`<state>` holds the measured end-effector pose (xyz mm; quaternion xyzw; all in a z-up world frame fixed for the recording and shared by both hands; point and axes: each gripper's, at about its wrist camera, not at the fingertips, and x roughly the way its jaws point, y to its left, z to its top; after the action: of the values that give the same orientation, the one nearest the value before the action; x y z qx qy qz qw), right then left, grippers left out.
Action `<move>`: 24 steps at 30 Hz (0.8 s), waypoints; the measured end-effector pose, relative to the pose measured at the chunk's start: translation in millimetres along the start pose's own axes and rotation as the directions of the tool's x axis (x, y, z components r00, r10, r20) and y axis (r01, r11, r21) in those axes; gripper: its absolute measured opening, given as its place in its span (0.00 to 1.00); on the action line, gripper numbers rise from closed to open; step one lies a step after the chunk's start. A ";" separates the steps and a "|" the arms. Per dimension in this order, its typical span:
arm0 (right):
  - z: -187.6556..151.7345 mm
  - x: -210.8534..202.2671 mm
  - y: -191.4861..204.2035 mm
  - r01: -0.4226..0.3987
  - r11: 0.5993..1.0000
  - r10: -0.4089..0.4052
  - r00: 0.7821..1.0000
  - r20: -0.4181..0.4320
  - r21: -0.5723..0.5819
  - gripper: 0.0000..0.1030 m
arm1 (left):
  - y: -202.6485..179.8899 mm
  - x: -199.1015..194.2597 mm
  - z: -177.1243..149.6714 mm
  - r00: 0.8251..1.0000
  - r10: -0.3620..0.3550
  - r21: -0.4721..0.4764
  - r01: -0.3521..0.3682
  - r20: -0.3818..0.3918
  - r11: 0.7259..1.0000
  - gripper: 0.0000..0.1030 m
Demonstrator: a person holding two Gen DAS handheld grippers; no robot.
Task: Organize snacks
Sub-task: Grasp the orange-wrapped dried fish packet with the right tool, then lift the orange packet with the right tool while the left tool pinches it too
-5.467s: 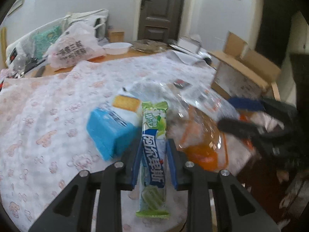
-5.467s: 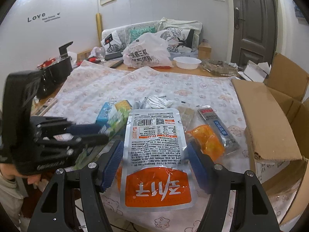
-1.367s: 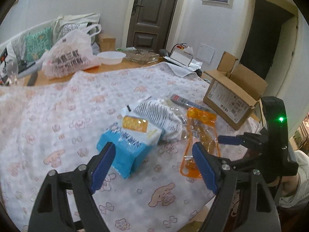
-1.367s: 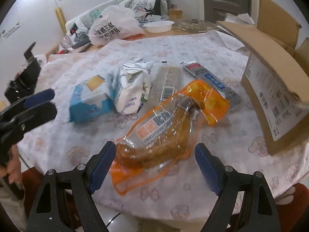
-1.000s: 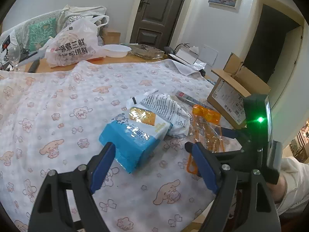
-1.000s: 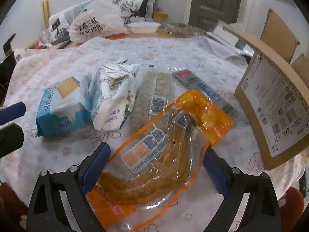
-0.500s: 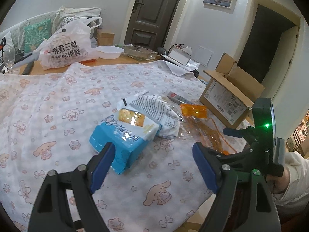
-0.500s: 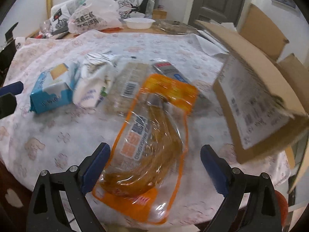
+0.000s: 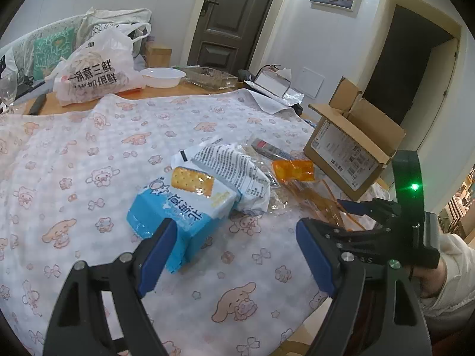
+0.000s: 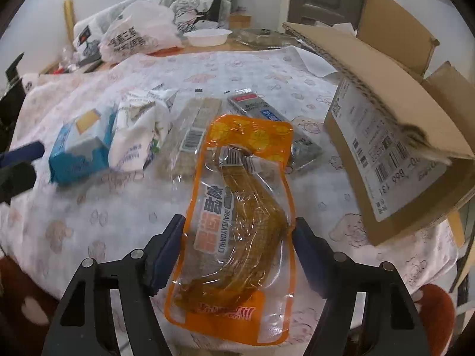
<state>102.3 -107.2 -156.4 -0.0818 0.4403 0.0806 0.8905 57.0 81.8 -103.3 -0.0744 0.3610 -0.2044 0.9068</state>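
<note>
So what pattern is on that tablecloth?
The tablecloth is white with small pinkish cartoon puppies, bows and flowers, clearest in the left wrist view.

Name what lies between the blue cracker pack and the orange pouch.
In the right wrist view, a white crumpled bag and a clear-wrapped bar pack lie between the blue cracker pack and orange pouch.

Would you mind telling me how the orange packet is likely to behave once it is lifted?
The orange packet looks like thin, glossy film, so it may be slippery. It will probably sag beyond the right tongs. The curved piece inside seems firmer, perhaps giving the pads something to squeeze.
</note>
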 end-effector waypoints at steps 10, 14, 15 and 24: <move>-3.8 -27.3 3.0 -0.060 0.996 0.063 0.997 0.038 -0.069 0.57 | -12.1 -0.7 4.0 0.997 -0.078 0.009 0.077 0.002 0.997 0.77; 4.7 -41.7 20.9 -0.140 0.982 0.151 0.985 0.083 -0.126 0.57 | -15.9 -8.5 9.7 0.992 -0.123 -0.001 0.123 0.031 0.992 0.77; 7.9 -43.7 27.8 -0.169 0.975 0.182 0.979 0.088 -0.143 0.57 | -15.8 -10.2 11.2 0.991 -0.128 -0.005 0.129 0.036 0.992 0.77; 27.9 -90.1 87.2 -0.386 0.859 0.453 0.879 0.149 -0.337 0.57 | -9.1 -33.9 27.0 0.984 -0.149 -0.079 0.157 0.093 0.984 0.37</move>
<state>51.0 -22.7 -74.4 -0.1067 0.3274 0.3476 0.8721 50.4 87.6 -60.0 -0.1499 0.3232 -0.2544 0.8991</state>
